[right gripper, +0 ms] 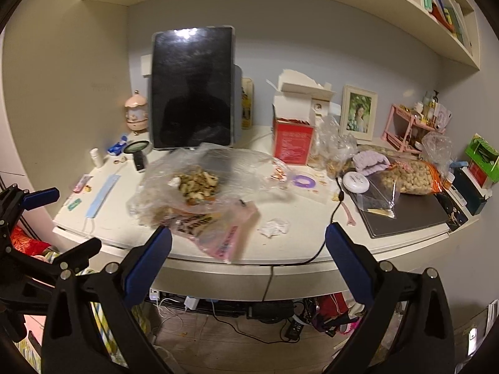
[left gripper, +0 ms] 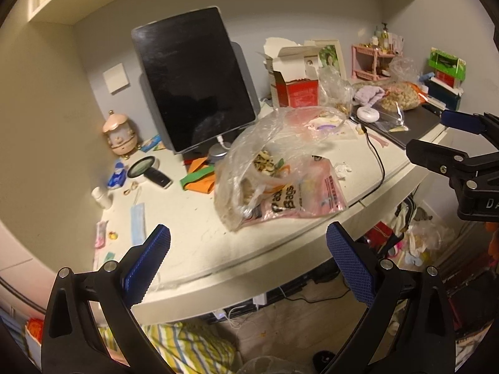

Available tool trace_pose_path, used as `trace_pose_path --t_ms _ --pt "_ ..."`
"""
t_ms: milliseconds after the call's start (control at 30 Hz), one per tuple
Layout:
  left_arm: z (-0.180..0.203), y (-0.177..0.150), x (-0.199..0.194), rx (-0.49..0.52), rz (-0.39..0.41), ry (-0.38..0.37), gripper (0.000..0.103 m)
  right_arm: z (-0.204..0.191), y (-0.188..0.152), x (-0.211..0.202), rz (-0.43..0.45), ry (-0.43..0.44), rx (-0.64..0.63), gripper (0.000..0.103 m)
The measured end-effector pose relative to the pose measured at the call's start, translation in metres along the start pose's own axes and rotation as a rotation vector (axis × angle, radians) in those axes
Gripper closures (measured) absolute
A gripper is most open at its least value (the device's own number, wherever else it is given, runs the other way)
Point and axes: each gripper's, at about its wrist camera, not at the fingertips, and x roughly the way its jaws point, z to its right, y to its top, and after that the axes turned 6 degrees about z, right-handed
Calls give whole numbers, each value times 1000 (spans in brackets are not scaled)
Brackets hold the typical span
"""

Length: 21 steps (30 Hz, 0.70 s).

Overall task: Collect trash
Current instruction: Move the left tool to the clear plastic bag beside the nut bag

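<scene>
While both grippers hang off the desk's [left gripper: 199, 218] front edge, the left gripper [left gripper: 248, 261] and right gripper [right gripper: 248, 261] each hold their jaws spread wide, gripping nothing. Near that front edge lies a clear trash bag [right gripper: 199, 193], its pink packet reading "Bags" [left gripper: 288, 199].
</scene>
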Motion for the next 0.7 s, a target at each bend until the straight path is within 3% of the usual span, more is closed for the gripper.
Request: trace_pose_path --t_ms 333,700 --pt "28 26 53 10 -26 -3 6 38 7 43 -50 20 8 7" --pt "21 48 113 39 -65 40 6 38 30 85 -46 75 -6 7"
